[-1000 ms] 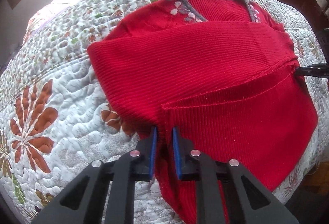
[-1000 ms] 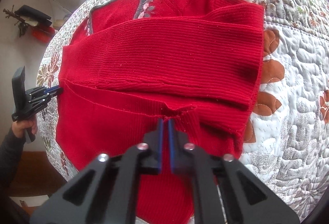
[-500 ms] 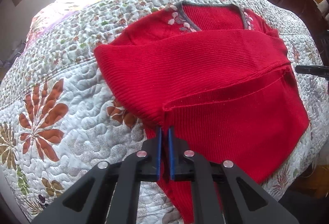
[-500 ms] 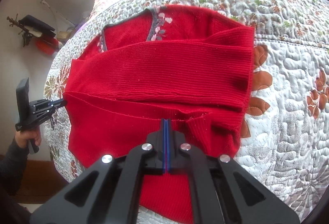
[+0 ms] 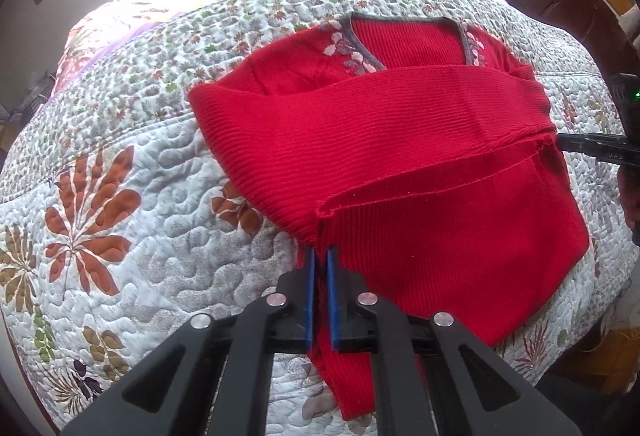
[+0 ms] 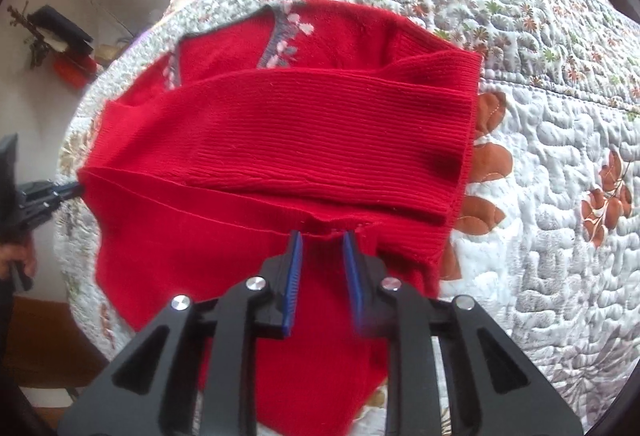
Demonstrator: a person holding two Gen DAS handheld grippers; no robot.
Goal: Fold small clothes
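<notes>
Quilted floral bedspread (image 5: pixel 120 164) is carrying our red sweater (image 5: pixel 420 164), sleeves crossed over its chest, hem hanging off the near edge.

We are pinching the side seam with the left gripper (image 5: pixel 319 268), pads nearly closed on a thin fold, while the right gripper (image 6: pixel 322 248) is standing spread at the opposite side, gripping nothing. We are judging that lifting on one grip alone risks dragging the knit askew and undoing the crossed sleeves.
</notes>
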